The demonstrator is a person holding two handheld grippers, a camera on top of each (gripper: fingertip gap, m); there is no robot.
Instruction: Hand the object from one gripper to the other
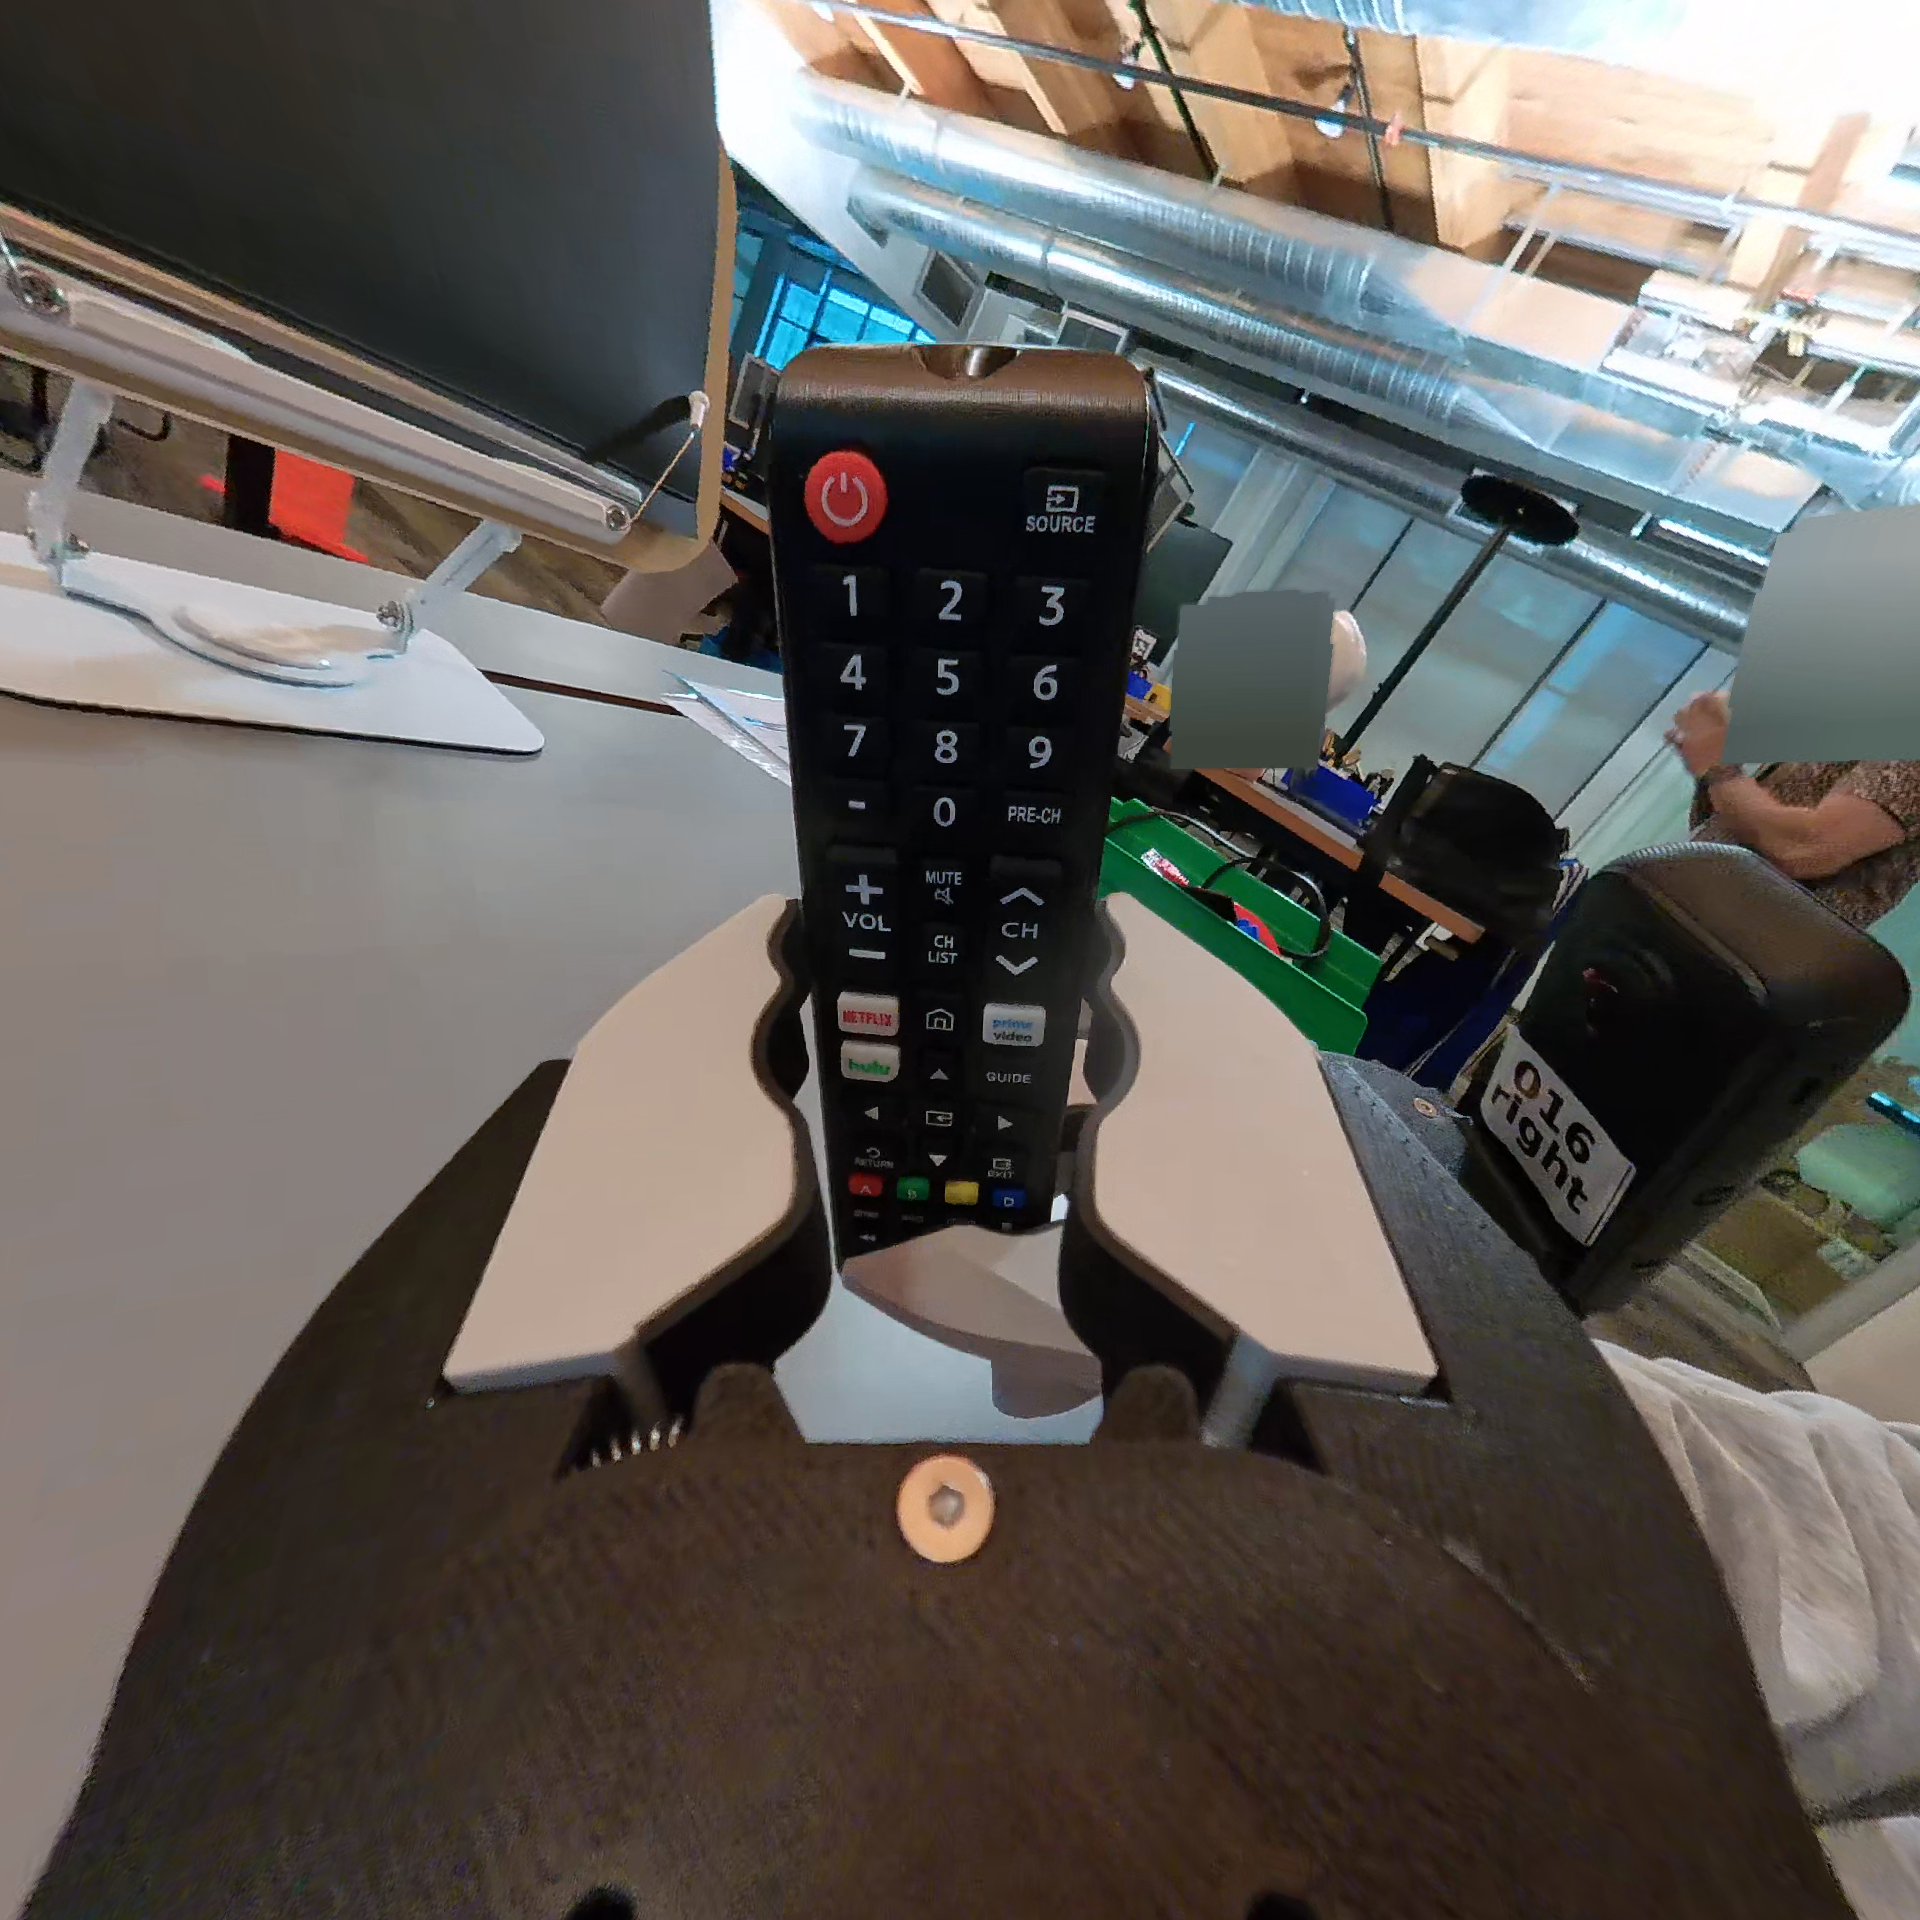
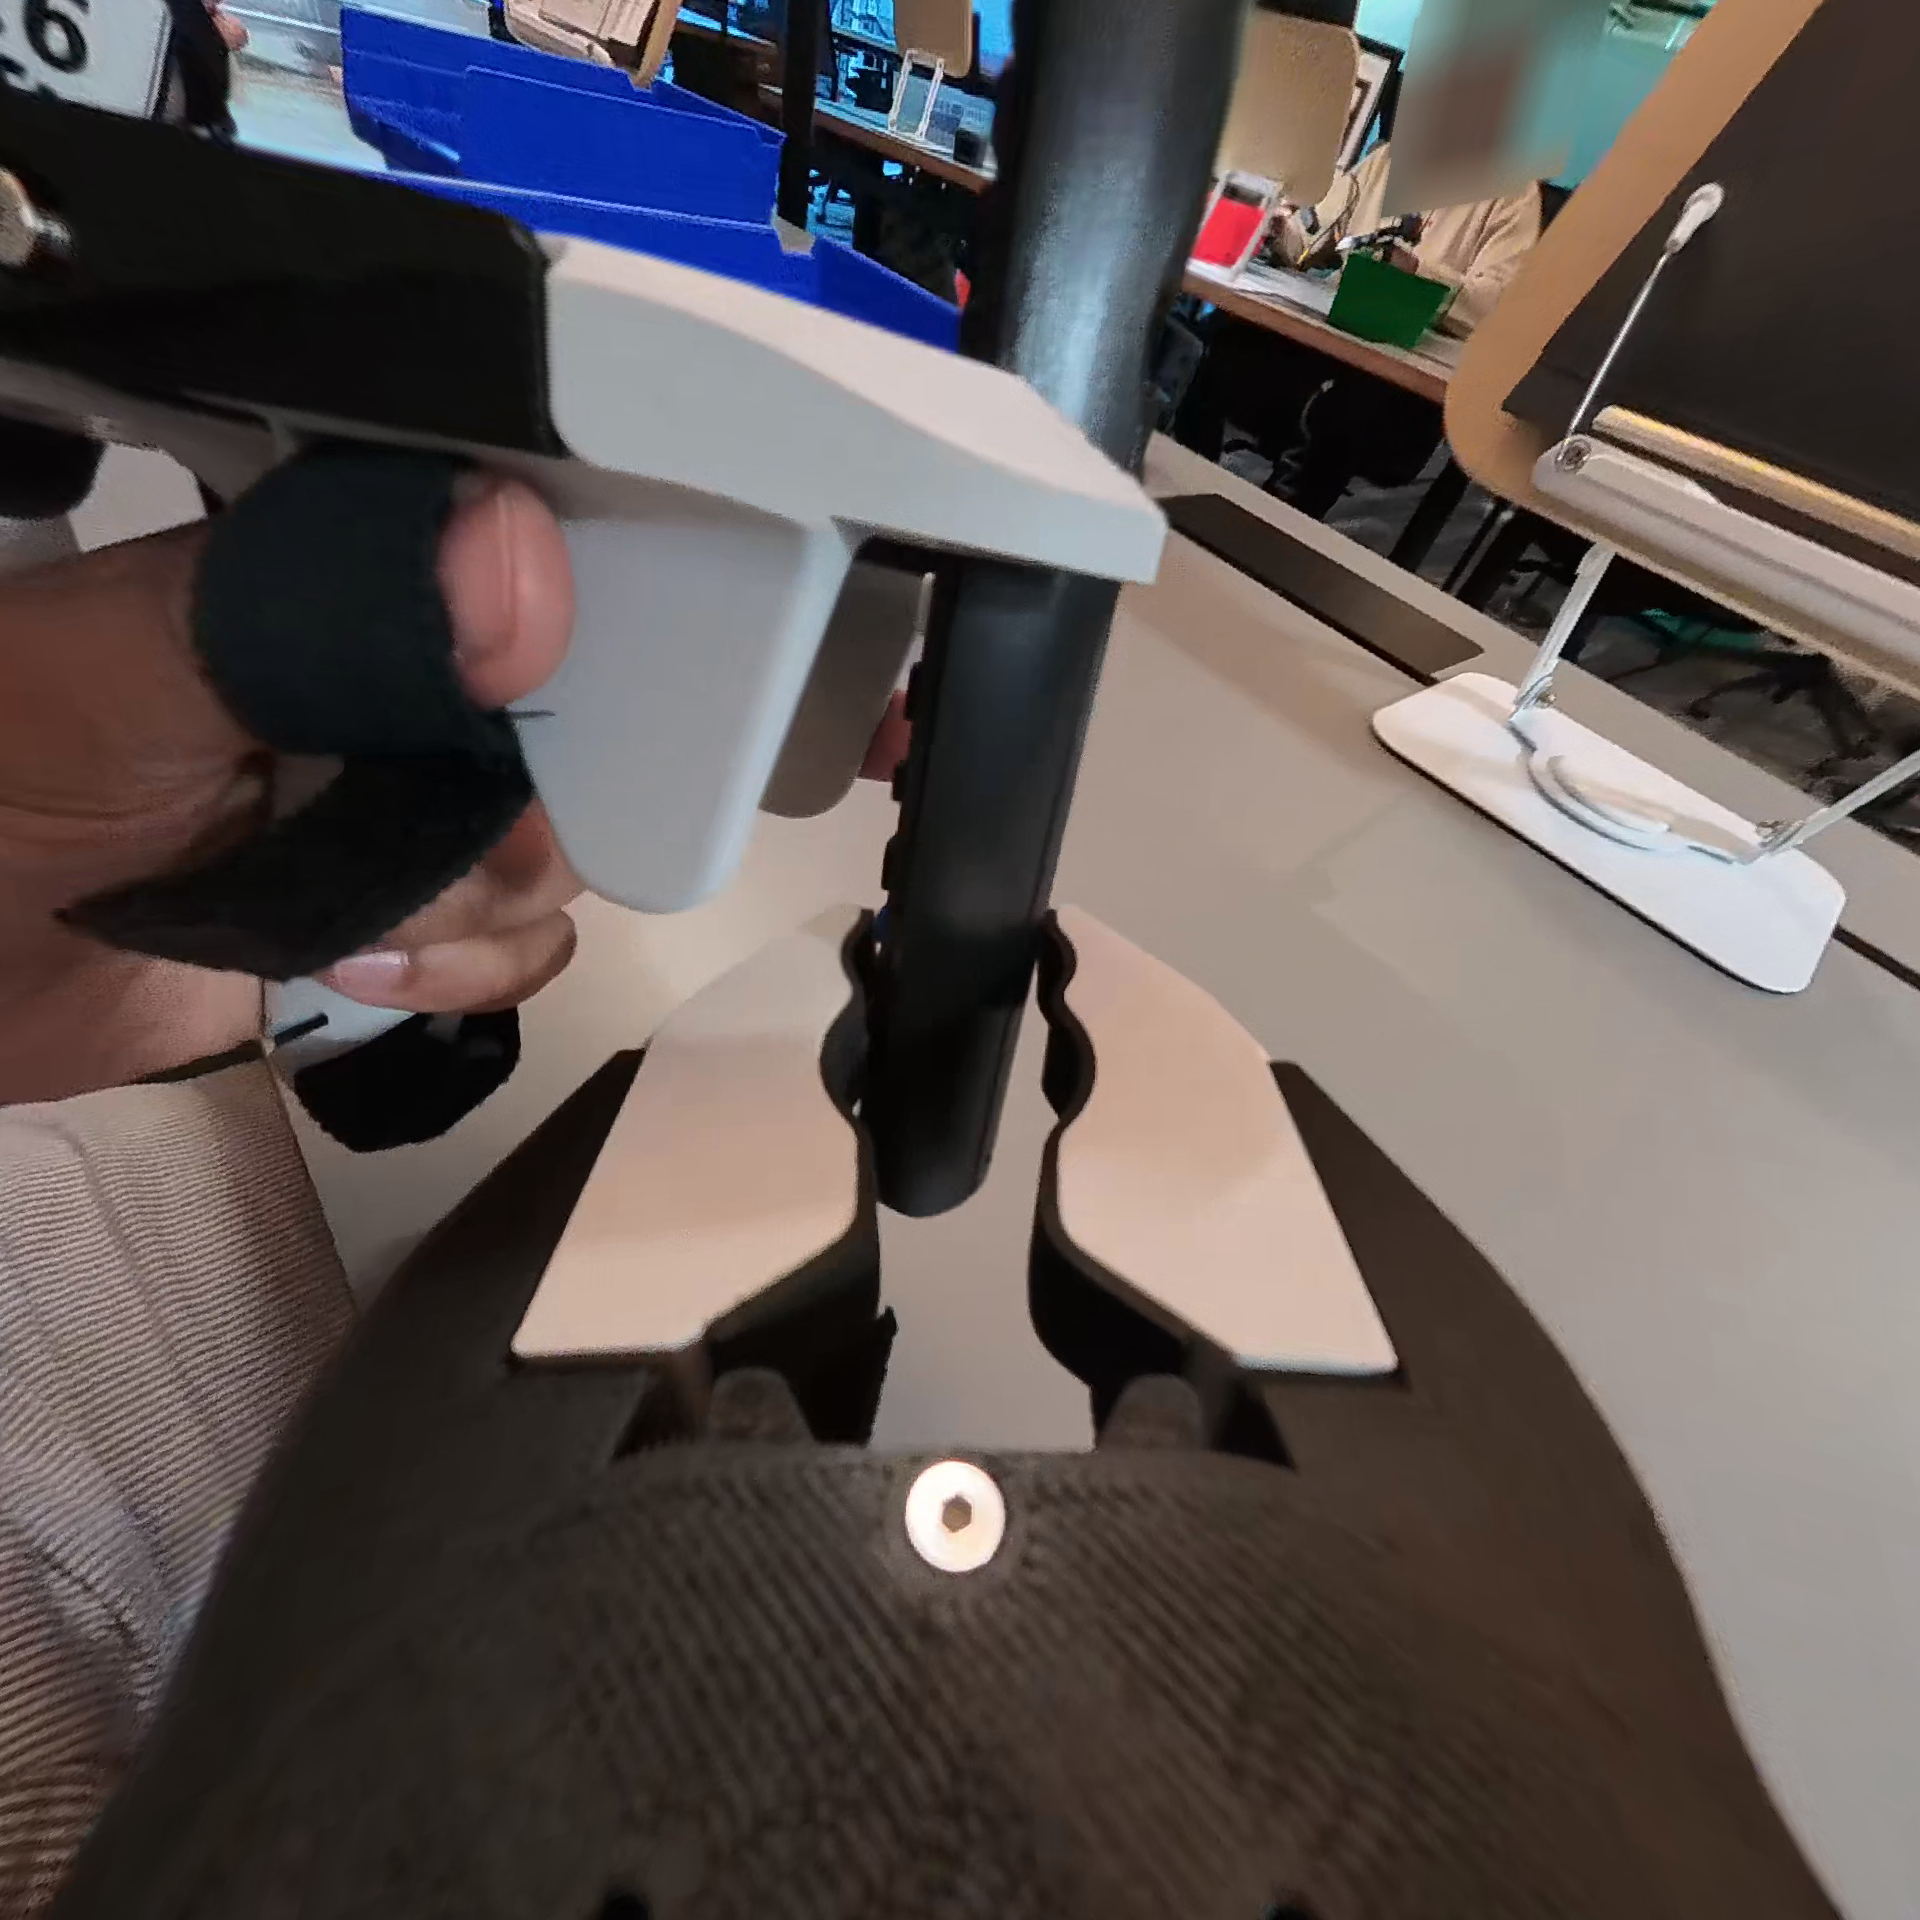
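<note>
A black TV remote (image 1: 951,727) stands upright between my left gripper's (image 1: 945,935) fingers, buttons facing the camera; the jaws are shut on its lower half. In the right wrist view the remote's (image 2: 966,935) back and side show, and my right gripper (image 2: 951,966) is closed around its bottom end, both pads touching it. The left gripper (image 2: 997,623) clamps the remote just above, held by a hand in a black fingerless glove (image 2: 343,665). The right gripper's camera body (image 1: 1683,1039) shows at the right of the left wrist view. The remote is above the grey table (image 1: 312,987).
A dark screen on a metal stand with a white base (image 1: 260,665) stands on the table, also in the right wrist view (image 2: 1621,831). Green bin (image 1: 1226,935) and blue bins (image 2: 623,166) lie beyond the table edge. People sit or stand at far desks.
</note>
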